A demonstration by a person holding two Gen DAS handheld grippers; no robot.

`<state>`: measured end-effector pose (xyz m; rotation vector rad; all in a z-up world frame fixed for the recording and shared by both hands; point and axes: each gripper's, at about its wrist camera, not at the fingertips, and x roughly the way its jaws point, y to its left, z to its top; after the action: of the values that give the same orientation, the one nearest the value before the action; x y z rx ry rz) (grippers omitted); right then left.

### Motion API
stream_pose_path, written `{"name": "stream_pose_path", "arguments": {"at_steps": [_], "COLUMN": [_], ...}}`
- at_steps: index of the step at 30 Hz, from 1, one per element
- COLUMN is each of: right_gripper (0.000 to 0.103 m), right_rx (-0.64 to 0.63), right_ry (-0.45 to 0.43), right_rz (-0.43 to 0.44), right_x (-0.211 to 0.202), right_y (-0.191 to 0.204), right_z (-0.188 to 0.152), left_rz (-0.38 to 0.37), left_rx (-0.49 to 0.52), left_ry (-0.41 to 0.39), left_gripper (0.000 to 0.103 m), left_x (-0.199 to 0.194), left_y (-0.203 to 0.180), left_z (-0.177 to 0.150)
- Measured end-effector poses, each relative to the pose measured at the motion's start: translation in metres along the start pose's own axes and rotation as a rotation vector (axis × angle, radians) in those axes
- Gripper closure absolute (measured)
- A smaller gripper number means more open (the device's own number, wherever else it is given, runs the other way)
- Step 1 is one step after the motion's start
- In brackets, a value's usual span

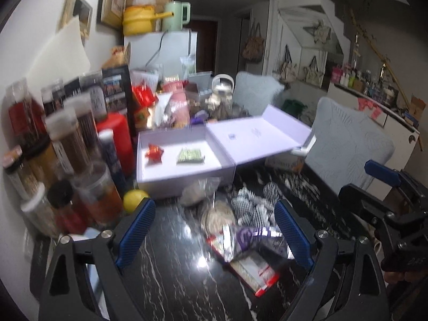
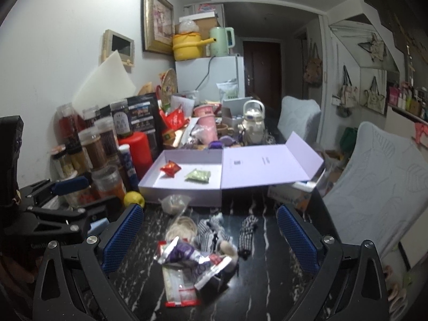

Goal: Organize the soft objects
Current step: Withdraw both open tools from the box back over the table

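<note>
Dark marble table (image 2: 149,289) w/ snack packets (image 2: 187,256), lavender box (image 2: 182,195)

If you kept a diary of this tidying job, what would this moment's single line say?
left gripper: open, empty | right gripper: open, empty | lilac box: lid open, two packets inside | snack packets: loose on table

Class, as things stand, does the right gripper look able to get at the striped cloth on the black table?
Probably yes. The right gripper is open and empty, and the striped cloth lies uncovered on the table just ahead of it. Only the snack packets crowd its left side.
</note>
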<state>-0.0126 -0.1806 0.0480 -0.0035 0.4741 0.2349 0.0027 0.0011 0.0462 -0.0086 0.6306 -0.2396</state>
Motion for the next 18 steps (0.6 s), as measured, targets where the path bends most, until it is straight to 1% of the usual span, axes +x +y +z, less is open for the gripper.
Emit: {"name": "stream_pose_path", "arguments": {"at_steps": [7,14,18], "right_gripper": [0.001,0.001,0.001], "right_rx": [0.015,0.029,0.063], "right_ry": [0.089,0.166,0.201], "right_rz": [0.004,0.003,0.013], "right_x": [0.020,0.037,0.047], "right_y": [-0.002,-0.006,-0.010], "right_z": [-0.023,-0.048,-0.062], "left_rz": [-0.004,0.001,0.002], "left_rx": [0.006,-0.001,-0.015], "left_ry": [0.091,0.159,0.210], "left_gripper": [0.012,0.012,0.012], "left_x": [0.021,0.038,0.048], "left_y": [-0.006,-0.003,0.001], "left_z": [-0.024,-0.045,-0.058]}}
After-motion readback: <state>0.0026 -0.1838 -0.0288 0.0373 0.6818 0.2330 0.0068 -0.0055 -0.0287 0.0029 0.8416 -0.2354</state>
